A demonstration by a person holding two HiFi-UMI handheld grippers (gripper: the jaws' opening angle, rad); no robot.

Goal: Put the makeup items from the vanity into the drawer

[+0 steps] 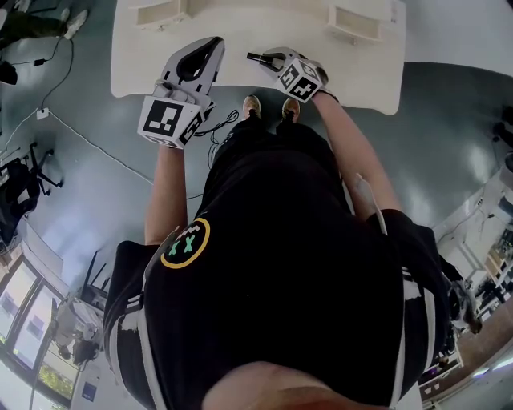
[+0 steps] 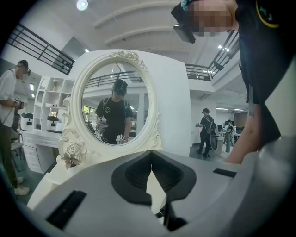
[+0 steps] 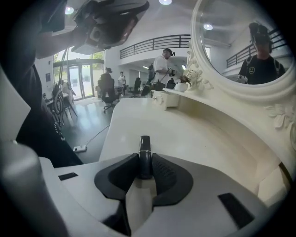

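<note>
The right gripper has its jaws pressed onto a slim dark tube, a makeup item, gripping it near its back end so that most of its length pokes out ahead of the pads. The tube's long axis runs straight along the jaws. In the head view it points sideways along the front edge of the vanity top, toward the left gripper, not toward the back of the vanity top. It sits low over the front middle of the vanity top. Whether it touches the surface or is just clear of it cannot be told.

The left gripper has its jaws pressed together with nothing between them. It hangs over the front left part of the vanity top and looks at the round mirror that stands at the back.

Pick-up looks done, and the drawer comes next. Two small box-like compartments sit at the back of the vanity top, one at the left and one at the right. The right one is nearer the gripper with the tube. Whether either is the drawer meant, or it lies under the vanity top behind the person's body, cannot be told. Either way, the tube probably has to turn from lying along the front edge before it goes in. The empty left gripper is free to pull a drawer.
</note>
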